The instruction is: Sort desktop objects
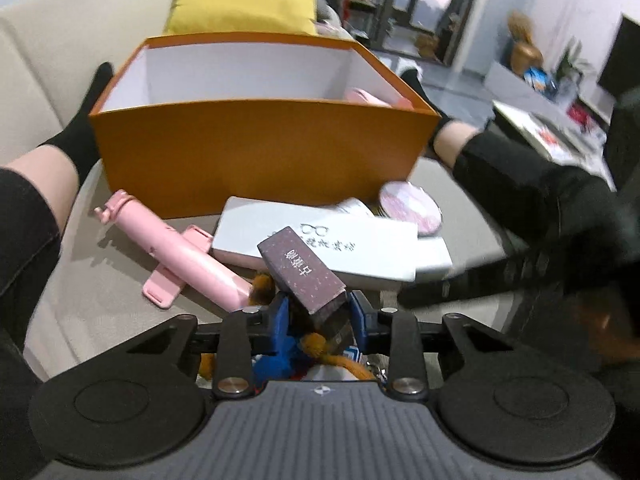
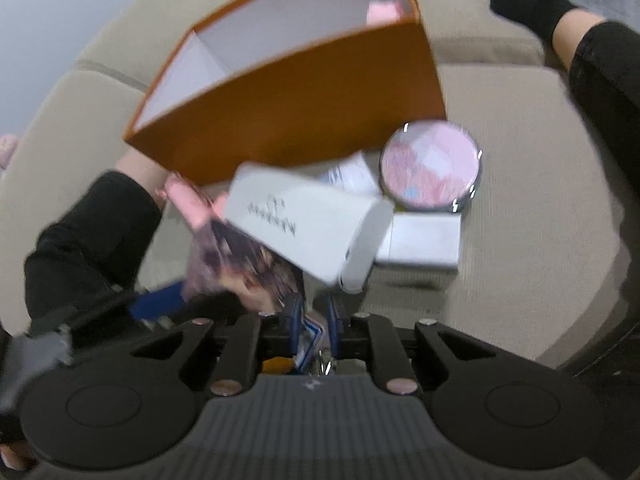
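Left claw [image 1: 316,304]: blue fingers [image 1: 280,312] clamped on the near end of the maroon box [image 1: 308,268], which sticks up and away from me at frame centre. I see brown furry stuff [image 1: 262,286] right under the grip; can't tell what it is.

Right claw [image 2: 314,320]: fingers nearly together, low centre of its view. Something thin with blue and white print sits between them, but blur is heavy, so I can't tell if the pads are pressing on it.

The things lie on a beige sofa cushion [image 1: 100,300], not a worktop.
- Orange box [image 1: 264,152]: open top, white inside, upper centre in the left view. Something pink [image 1: 372,98] lies in its right corner. Near wall is a straight edge just beyond the pile.
- White glasses case [image 1: 316,240]: just behind the maroon box; its far edge lies near the orange wall. In the right view it is tilted, one end raised toward me.
- Pink selfie stick [image 1: 176,252]: left of centre, lying diagonally, its lower end beside the maroon box.
- Round pink compact [image 2: 430,164]: right of the case, near the orange box corner.
- Flat white box [image 2: 420,240]: under the case and compact.

Open room: bare cushion at lower left in the left view and at right in the right view. My legs in black socks [image 1: 84,120] flank the orange box on both sides.
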The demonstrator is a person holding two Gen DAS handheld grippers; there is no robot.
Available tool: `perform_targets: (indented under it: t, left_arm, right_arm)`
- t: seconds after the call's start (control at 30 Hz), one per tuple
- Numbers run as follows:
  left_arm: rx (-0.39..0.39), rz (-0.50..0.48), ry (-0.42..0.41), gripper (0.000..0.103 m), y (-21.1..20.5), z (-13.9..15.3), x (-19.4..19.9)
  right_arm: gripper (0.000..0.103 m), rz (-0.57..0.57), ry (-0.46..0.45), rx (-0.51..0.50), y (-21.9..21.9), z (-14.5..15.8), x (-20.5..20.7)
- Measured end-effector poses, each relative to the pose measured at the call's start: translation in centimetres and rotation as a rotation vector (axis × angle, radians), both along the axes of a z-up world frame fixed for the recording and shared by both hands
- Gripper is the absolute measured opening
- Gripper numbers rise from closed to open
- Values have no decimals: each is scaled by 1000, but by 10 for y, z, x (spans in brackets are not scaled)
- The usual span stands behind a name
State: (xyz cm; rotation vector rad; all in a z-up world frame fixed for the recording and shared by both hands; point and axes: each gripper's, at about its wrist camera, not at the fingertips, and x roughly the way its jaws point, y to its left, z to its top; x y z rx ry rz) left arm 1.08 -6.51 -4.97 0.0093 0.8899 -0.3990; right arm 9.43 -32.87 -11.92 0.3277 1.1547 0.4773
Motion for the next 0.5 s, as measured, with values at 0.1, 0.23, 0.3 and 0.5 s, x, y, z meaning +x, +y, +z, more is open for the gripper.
perform_targets:
  t: [0.1,0.23,0.3,0.5]
  left_arm:
    - [-36,57,-3,34,11,2,4]
    - [-84,132,13,34,23,2,14]
    - [-82,153,21,35,24,0,17]
    - [-34,172,81,34,19,-14,24]
  right_arm:
    - [14,38,-8,7,14,-7,2]
    - [14,83,-46,11,33,-11,7]
    - [14,92,-50,11,40,-13,10]
    - [7,104,17,32,46,-28,14]
